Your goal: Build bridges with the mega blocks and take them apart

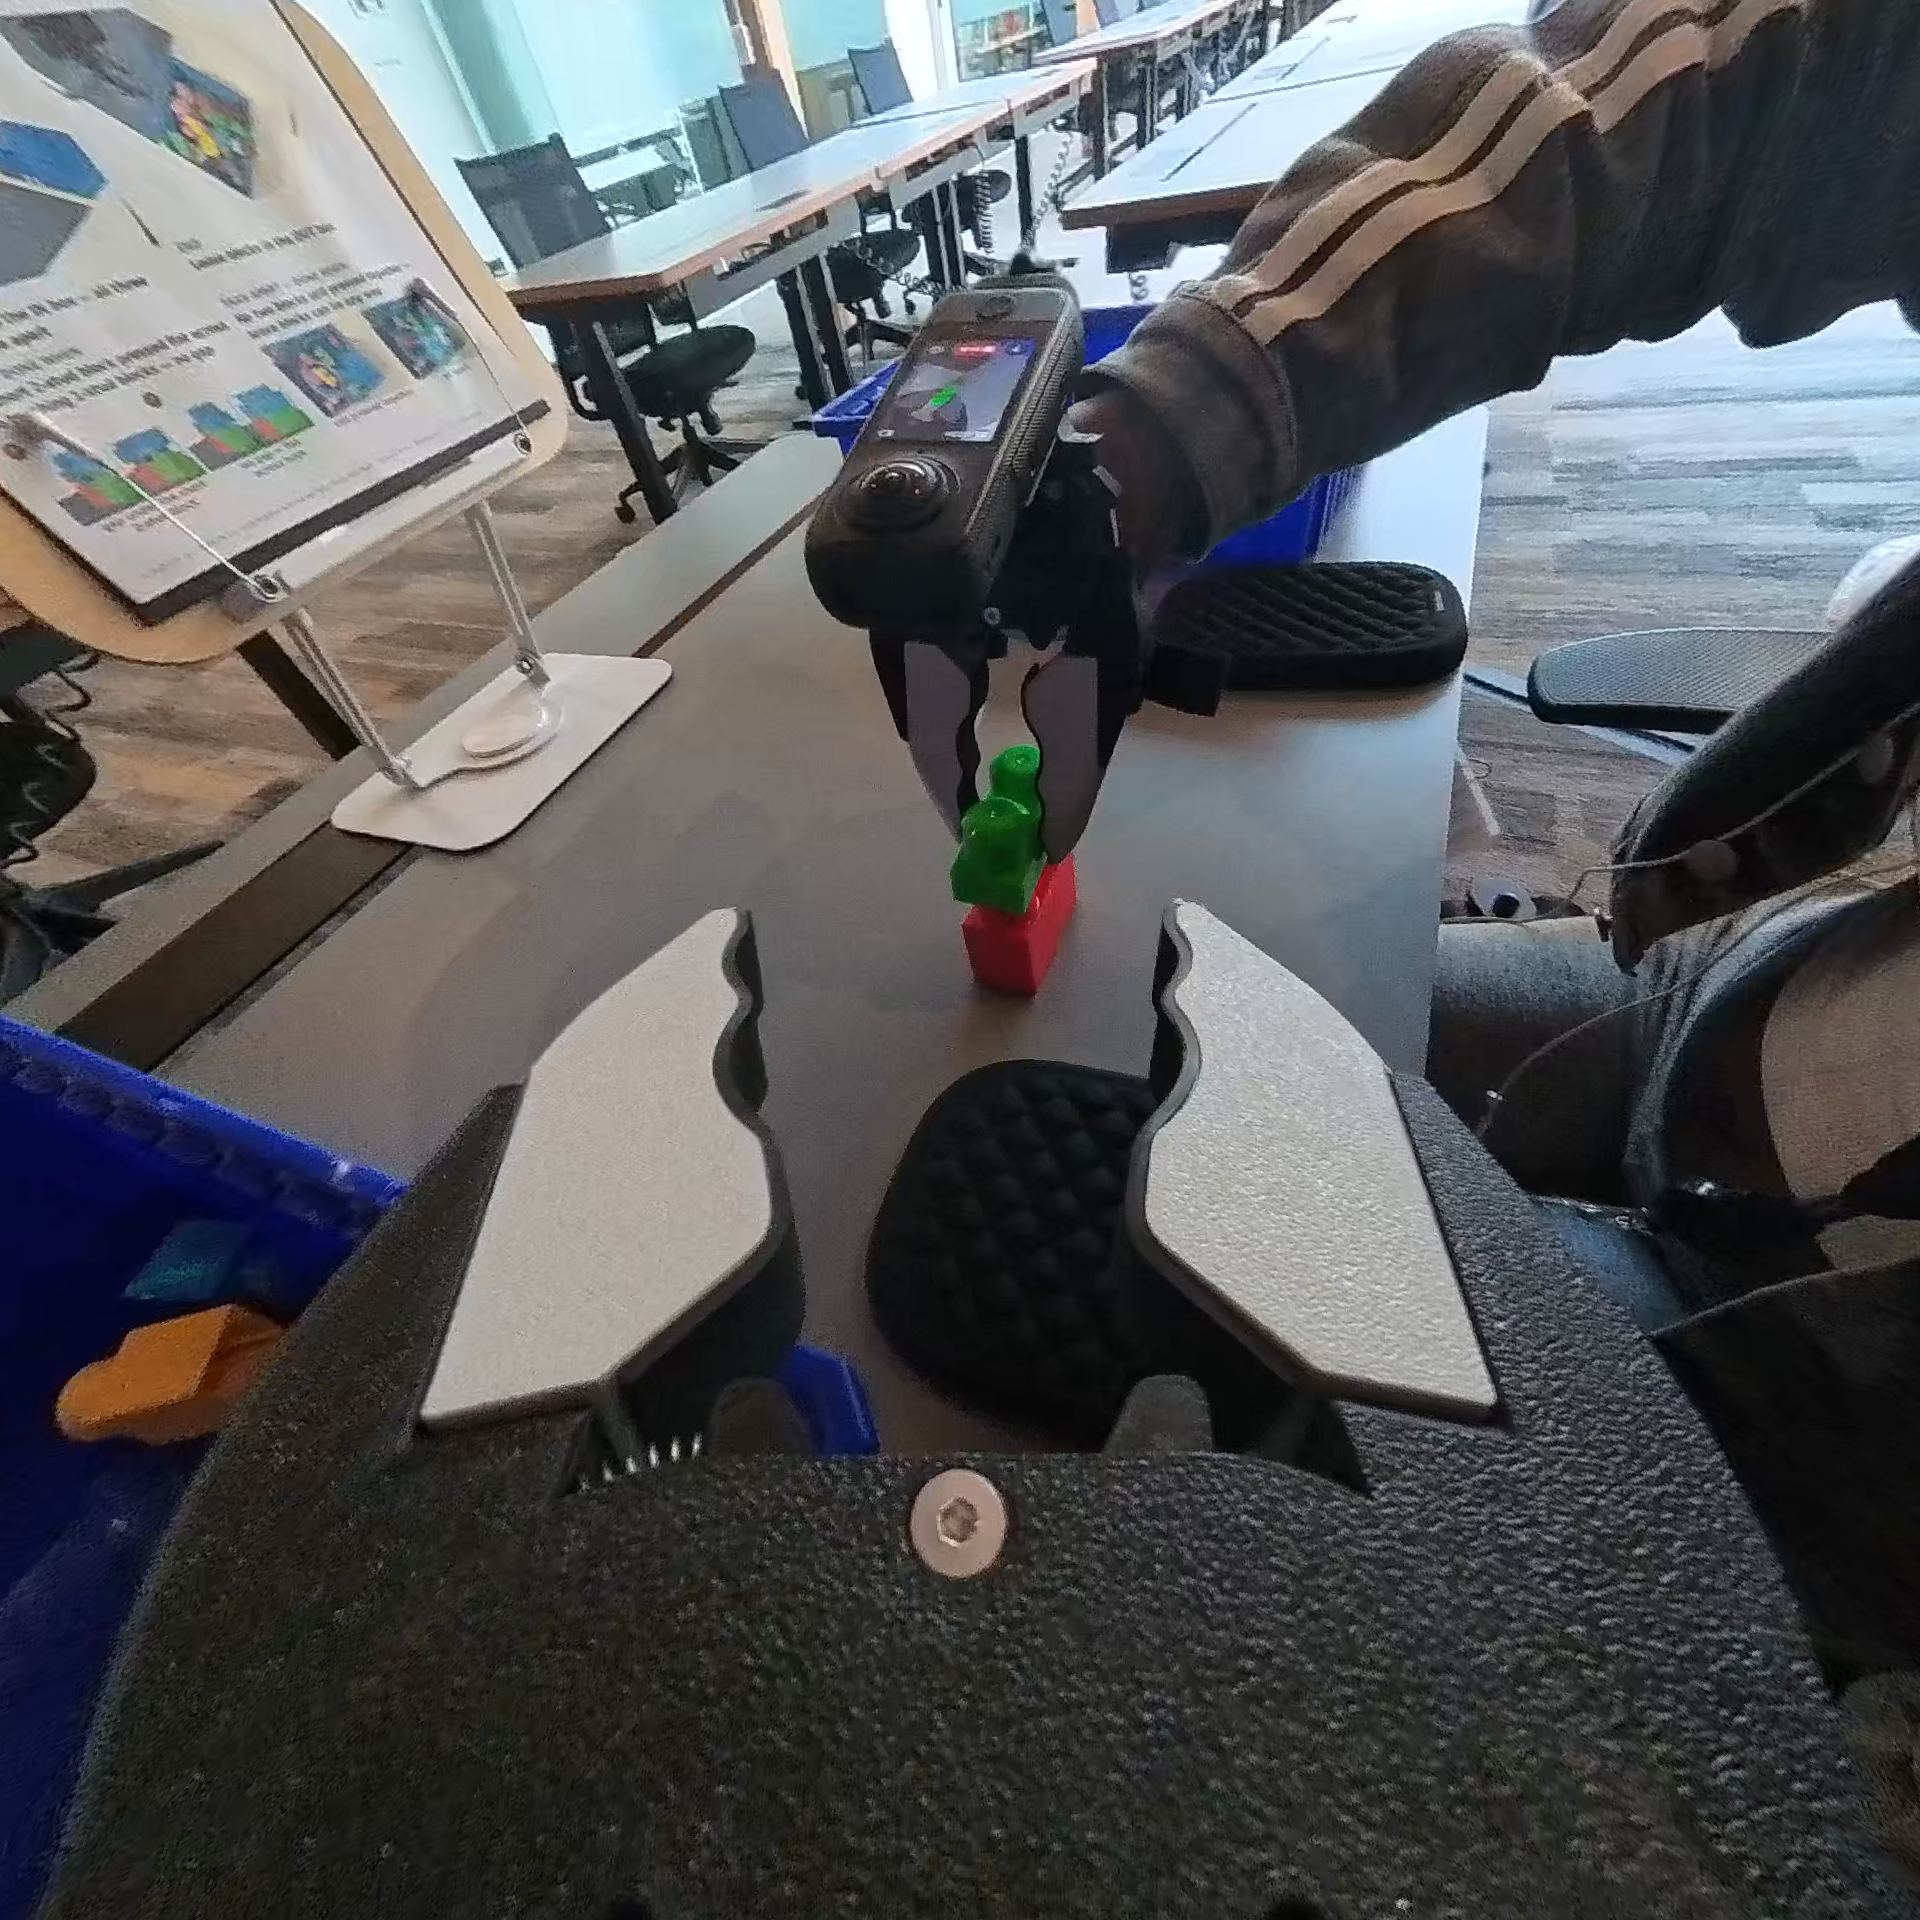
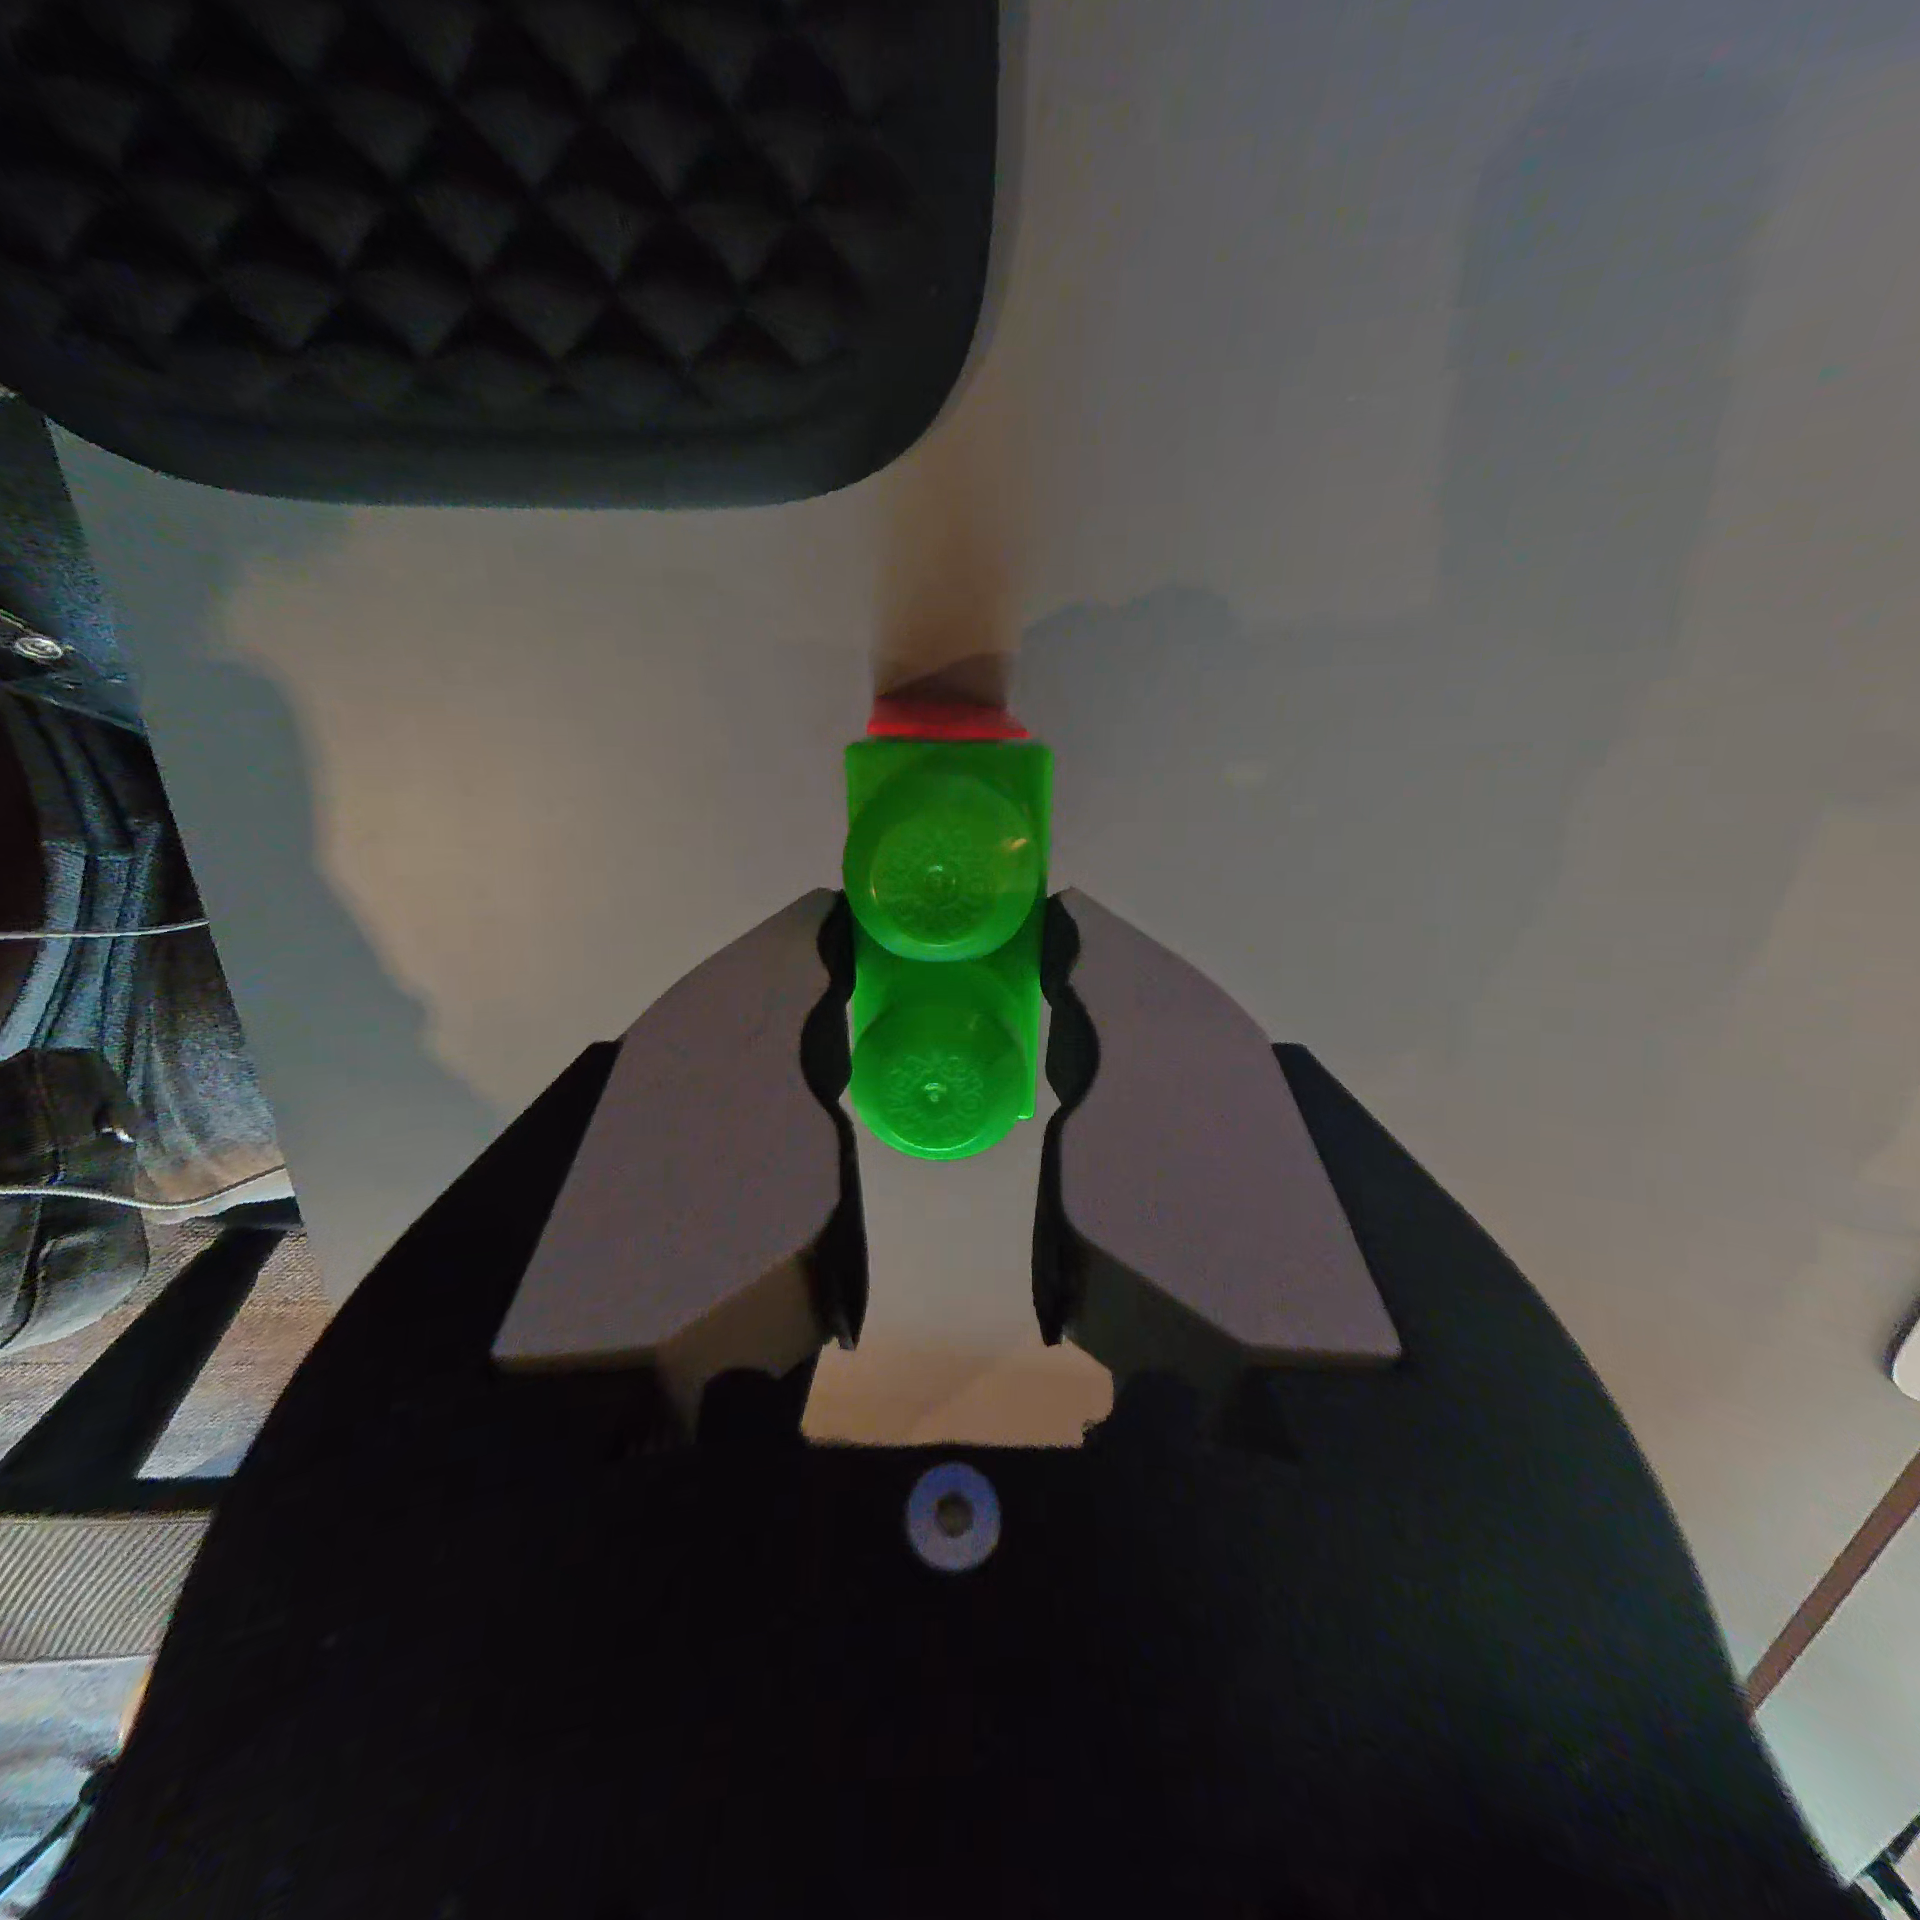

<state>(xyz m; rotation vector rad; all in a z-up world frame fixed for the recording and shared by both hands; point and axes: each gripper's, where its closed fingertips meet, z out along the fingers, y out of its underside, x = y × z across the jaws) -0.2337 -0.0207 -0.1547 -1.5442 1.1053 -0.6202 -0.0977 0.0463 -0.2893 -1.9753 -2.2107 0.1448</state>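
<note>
A green two-stud mega block (image 1: 995, 844) sits on a red block (image 1: 1018, 940) on the grey table (image 1: 727, 831). My right gripper (image 1: 1010, 844) comes down from above and is shut on the green block's sides. In the right wrist view the green block (image 2: 940, 935) lies between the right gripper's (image 2: 948, 904) fingers, studs facing the camera. A sliver of the red block (image 2: 945, 719) shows beyond it. My left gripper (image 1: 958, 914) is open and empty, a short way in front of the stack.
A blue bin (image 1: 156, 1195) at the near left holds an orange block (image 1: 166, 1371). A second blue bin (image 1: 1288, 520) stands at the far end. Black padded mats (image 1: 1008, 1226) (image 1: 1309, 623) (image 2: 468, 260) lie on the table. An instruction board on a stand (image 1: 499, 748) is at the left.
</note>
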